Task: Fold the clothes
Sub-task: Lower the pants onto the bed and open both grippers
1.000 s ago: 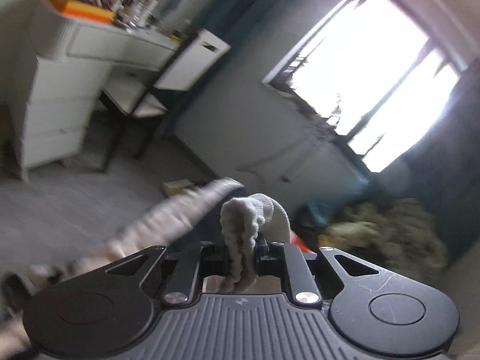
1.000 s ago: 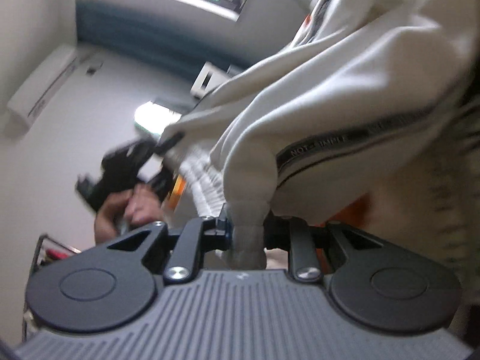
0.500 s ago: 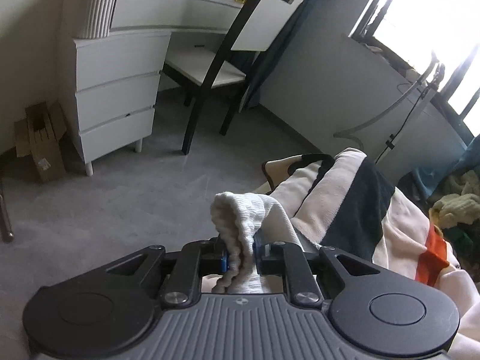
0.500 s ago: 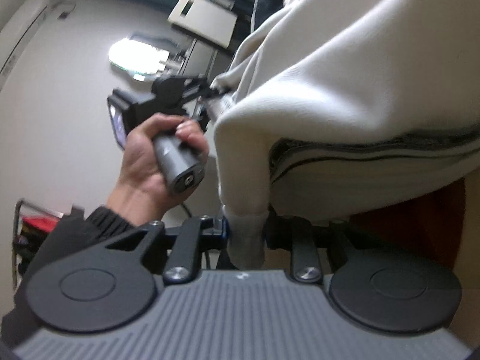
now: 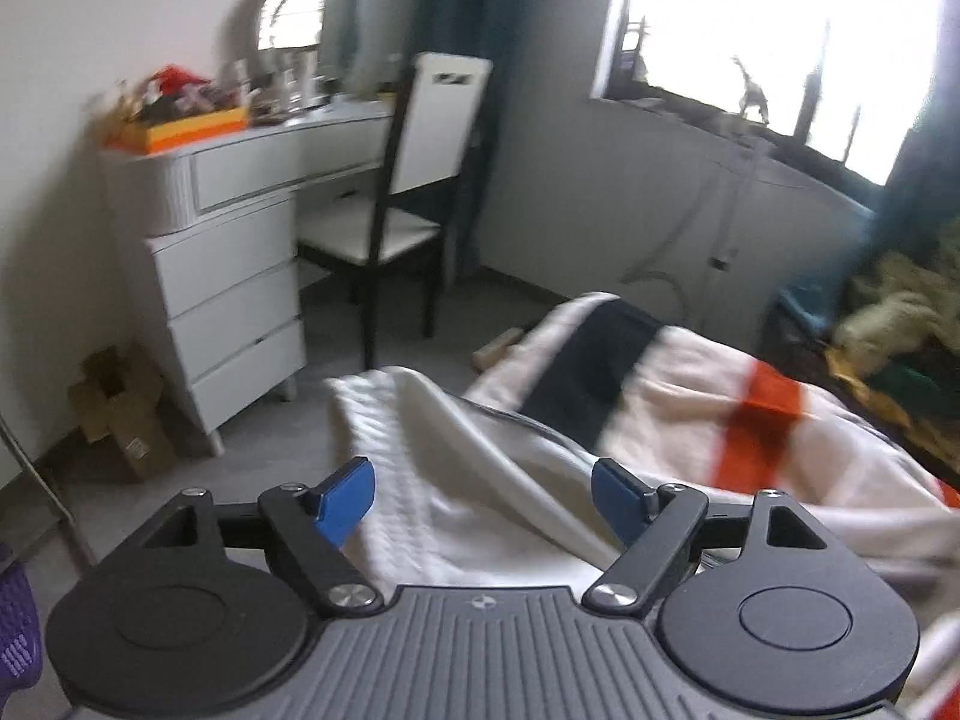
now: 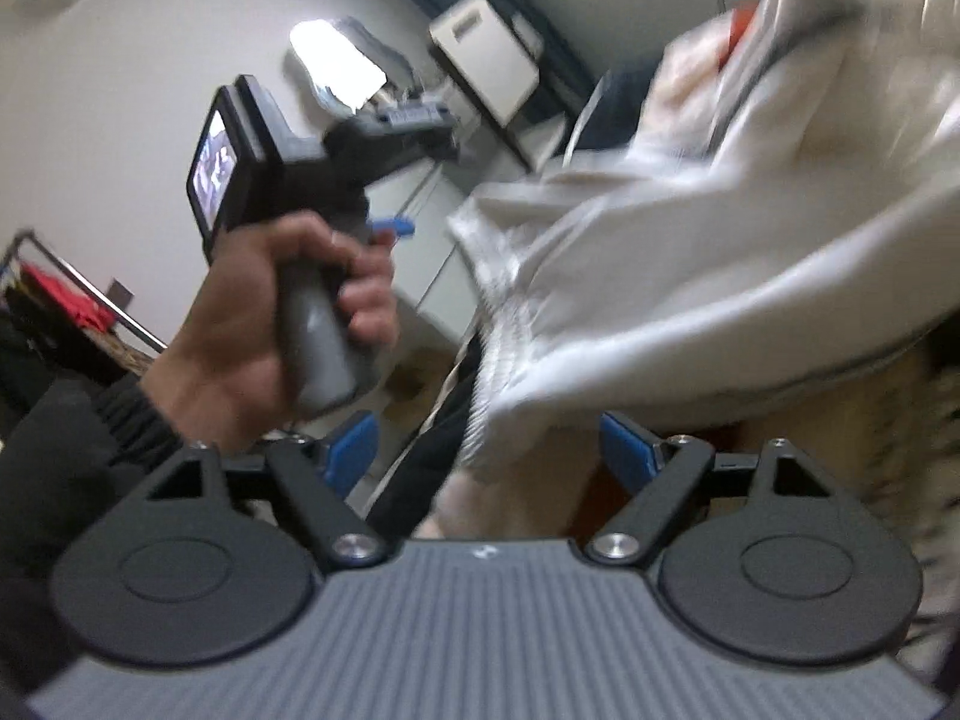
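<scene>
Both tools, left point(image 5: 483, 504) and right point(image 6: 489, 450), are spread apart. The cream garment point(image 5: 480, 480), unheld at twelve o'clock, may be left bunched on the bed point(image 5: 780, 408).

cream garment point(image 6: 708, 276) motion-blurred, desk clutter point(image 5: 180, 96) smeared, indistinct

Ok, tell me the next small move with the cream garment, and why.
Probably pull both grippers back to check the lay: left gripper and right gripper are open, and the cream garment lies draped on the striped blanket, though motion blur hides its creases.
</scene>
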Motion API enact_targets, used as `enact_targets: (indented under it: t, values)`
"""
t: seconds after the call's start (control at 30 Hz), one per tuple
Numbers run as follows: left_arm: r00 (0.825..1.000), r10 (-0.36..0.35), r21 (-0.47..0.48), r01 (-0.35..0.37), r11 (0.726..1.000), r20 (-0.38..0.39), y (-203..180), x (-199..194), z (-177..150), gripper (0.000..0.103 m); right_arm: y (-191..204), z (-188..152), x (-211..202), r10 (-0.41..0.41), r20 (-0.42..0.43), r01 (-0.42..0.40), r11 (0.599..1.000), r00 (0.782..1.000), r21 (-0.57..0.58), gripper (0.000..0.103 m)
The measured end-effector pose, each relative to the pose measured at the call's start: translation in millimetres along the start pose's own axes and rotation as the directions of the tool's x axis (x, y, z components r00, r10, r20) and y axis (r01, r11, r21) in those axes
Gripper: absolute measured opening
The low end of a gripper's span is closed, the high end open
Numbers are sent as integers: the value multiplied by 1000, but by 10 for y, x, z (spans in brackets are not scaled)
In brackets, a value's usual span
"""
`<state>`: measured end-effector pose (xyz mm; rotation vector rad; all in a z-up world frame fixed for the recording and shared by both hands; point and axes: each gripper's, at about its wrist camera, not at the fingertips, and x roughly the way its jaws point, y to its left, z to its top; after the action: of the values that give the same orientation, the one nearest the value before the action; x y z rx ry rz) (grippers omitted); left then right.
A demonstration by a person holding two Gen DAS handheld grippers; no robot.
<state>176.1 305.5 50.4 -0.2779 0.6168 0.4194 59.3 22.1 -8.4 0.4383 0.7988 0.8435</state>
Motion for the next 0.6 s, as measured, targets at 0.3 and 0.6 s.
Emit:
enact_targets:
  t: [0.3,0.6]
  values:
    - [965,-249,120,239,963,78,-1005,-1172,-766,83,-135,98,-1495,-199,308,280,929,930,-244,82]
    - [909,-387,208,354,912,152,-1677,-1792,-1728,83,-695,147,-2190,-347,541,504,847,766,-170,82]
